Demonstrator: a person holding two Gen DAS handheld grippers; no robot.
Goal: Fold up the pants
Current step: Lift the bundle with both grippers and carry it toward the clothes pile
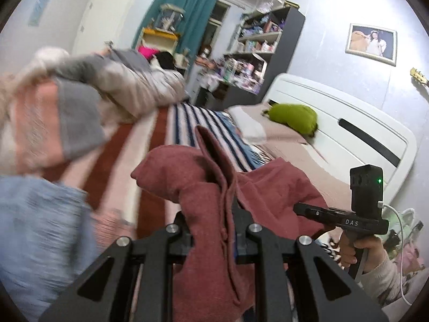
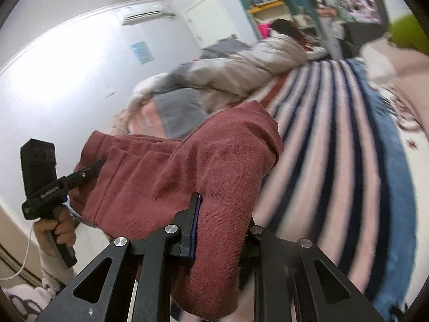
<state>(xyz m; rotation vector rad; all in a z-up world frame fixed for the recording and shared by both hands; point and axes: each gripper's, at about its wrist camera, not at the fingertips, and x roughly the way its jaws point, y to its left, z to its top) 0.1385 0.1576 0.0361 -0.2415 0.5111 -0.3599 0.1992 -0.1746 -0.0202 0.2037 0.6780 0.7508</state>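
The dusty-red pants (image 1: 203, 187) hang lifted above the bed, held between both grippers. My left gripper (image 1: 214, 230) is shut on a bunched fold of the pants; cloth drapes over its jaws and hides the fingertips. My right gripper (image 2: 222, 214) is shut on another thick fold of the pants (image 2: 187, 166); its left finger (image 2: 194, 214) shows beside the cloth, the right one is covered. The right gripper also shows in the left wrist view (image 1: 340, 220), and the left gripper in the right wrist view (image 2: 67, 179), each gripping the fabric's edge.
A striped blanket (image 2: 335, 134) covers the bed below. A heap of grey, pink and beige clothes (image 1: 80, 102) lies at the far side, blue denim (image 1: 34, 230) near left. A green pillow (image 1: 292, 118) rests by the white headboard (image 1: 348, 123). Shelves (image 1: 257, 53) stand behind.
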